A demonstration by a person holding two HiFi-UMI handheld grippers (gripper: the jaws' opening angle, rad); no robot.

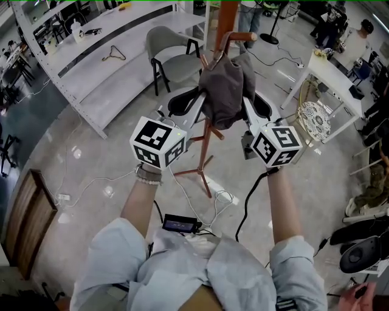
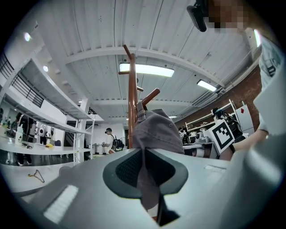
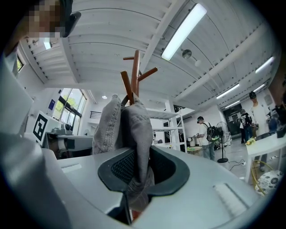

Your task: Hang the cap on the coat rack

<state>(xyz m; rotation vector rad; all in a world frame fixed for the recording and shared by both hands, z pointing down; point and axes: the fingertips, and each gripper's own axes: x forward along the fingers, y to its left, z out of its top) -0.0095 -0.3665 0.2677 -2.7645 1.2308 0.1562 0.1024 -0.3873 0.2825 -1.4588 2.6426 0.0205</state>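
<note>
A soft grey fabric cap [image 1: 226, 91], crumpled and folded with stitched seams showing, is being held at the upper centre of the head view, directly in front of the slim reddish-brown wooden coat rack [image 1: 228, 17], whose angled pegs are being seen just above and beside the cloth. The cap is being gripped from both sides. At its left edge a fold of fabric is being pinched by the left gripper [image 2: 144, 176], whose smooth grey jaws with dark textured pads are being pressed nearly together on the cloth. At its right edge a thicker, bunched fold is being clamped by the right gripper [image 3: 136, 179], whose jaws are being kept slightly apart by the fabric between them. In both gripper views the cap is rising from the jaws towards the pegs near the middle of the frame; whether it is being caught on a peg cannot be told. Black-and-white square-patterned marker cubes [image 1: 158, 143] are being shown at mid-frame of the head view, over a glossy pale floor [image 1: 91, 170] on which the rack's splayed legs are standing.
</note>
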